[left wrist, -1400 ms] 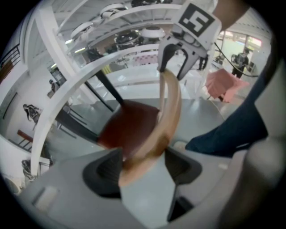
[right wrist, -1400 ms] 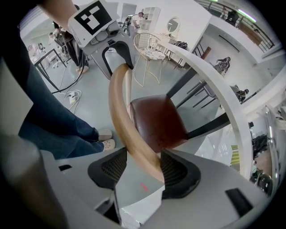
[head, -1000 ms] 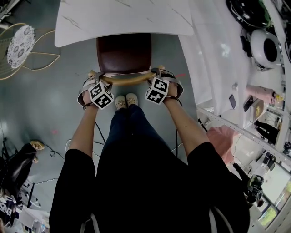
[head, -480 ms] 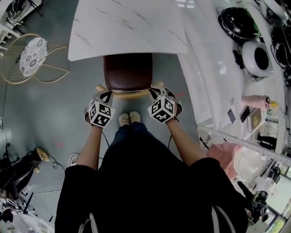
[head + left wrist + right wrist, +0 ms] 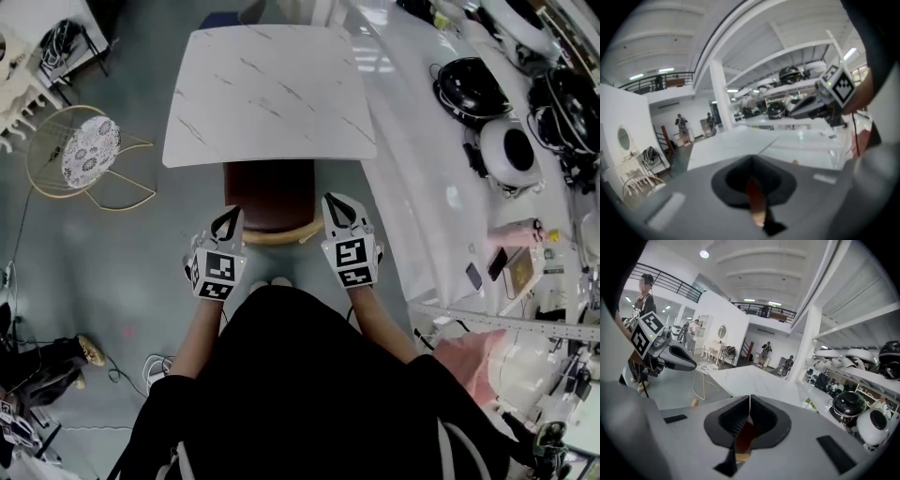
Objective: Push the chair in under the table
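Observation:
The chair [image 5: 272, 192] has a dark brown seat and a curved wooden backrest [image 5: 286, 234]. Its front part sits under the near edge of the white marble table [image 5: 267, 94]. My left gripper [image 5: 228, 217] and right gripper [image 5: 339, 204] hover side by side above the backrest, apart from it. Both are shut with nothing held. In the left gripper view the jaws [image 5: 752, 180] meet, with a sliver of brown chair behind them. The right gripper view shows the same for its jaws [image 5: 749, 416].
A gold wire stool [image 5: 89, 155] with a patterned seat stands left of the table. A long white counter [image 5: 422, 169] with helmets [image 5: 469, 89] runs along the right. The person's shoes [image 5: 270, 281] are just behind the chair. Cables lie on the grey floor at lower left.
Both grippers have left the chair's backrest and risen towards the head camera, and their jaws have closed. The chair stays partly under the table.

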